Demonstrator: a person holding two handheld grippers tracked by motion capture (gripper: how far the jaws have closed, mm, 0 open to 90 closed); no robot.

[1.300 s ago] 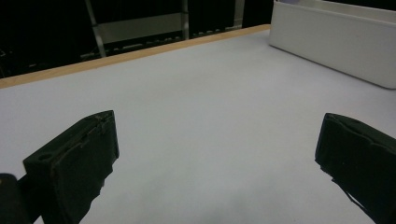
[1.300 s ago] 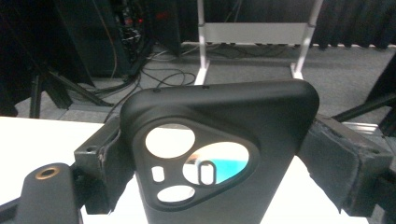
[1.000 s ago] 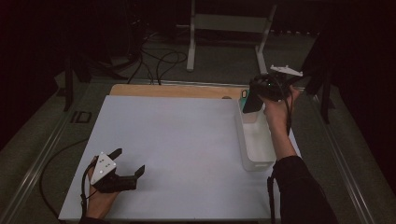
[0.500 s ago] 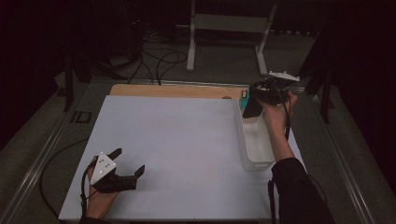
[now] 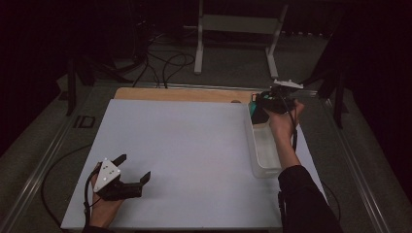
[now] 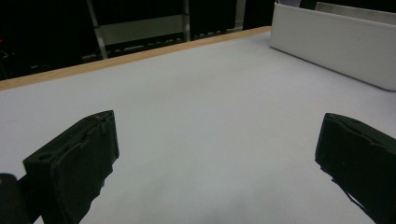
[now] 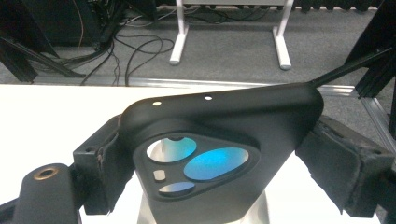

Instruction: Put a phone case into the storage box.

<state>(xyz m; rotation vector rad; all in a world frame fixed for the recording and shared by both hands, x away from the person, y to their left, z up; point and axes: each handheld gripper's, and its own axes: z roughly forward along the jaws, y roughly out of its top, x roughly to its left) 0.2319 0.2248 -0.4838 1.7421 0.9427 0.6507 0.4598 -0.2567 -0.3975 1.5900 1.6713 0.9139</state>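
My right gripper [image 5: 266, 104] hangs over the far end of a clear plastic bin [image 5: 250, 141]. It is shut on a black phone case [image 7: 224, 135], which is pinched across its width between the two pads. The case has a three-cornered camera cutout, and blue shows through the cutout. In the high view the case [image 5: 257, 112] appears as a dark piece with a teal edge. My left gripper [image 5: 133, 167] rests low at the near left of the white table top [image 5: 184, 141]. Its jaws are spread wide around bare surface in the left gripper view [image 6: 217, 163].
A wooden strip [image 5: 184, 93] runs along the table's far edge. Beyond it are a white stand [image 5: 238, 24] and loose cables [image 5: 165, 63] on the floor. The bin's white wall [image 6: 336, 42] lies ahead and to the right of the left gripper.
My right gripper has shifted slightly over the bin's far end with the case still held. The left gripper has stayed put.
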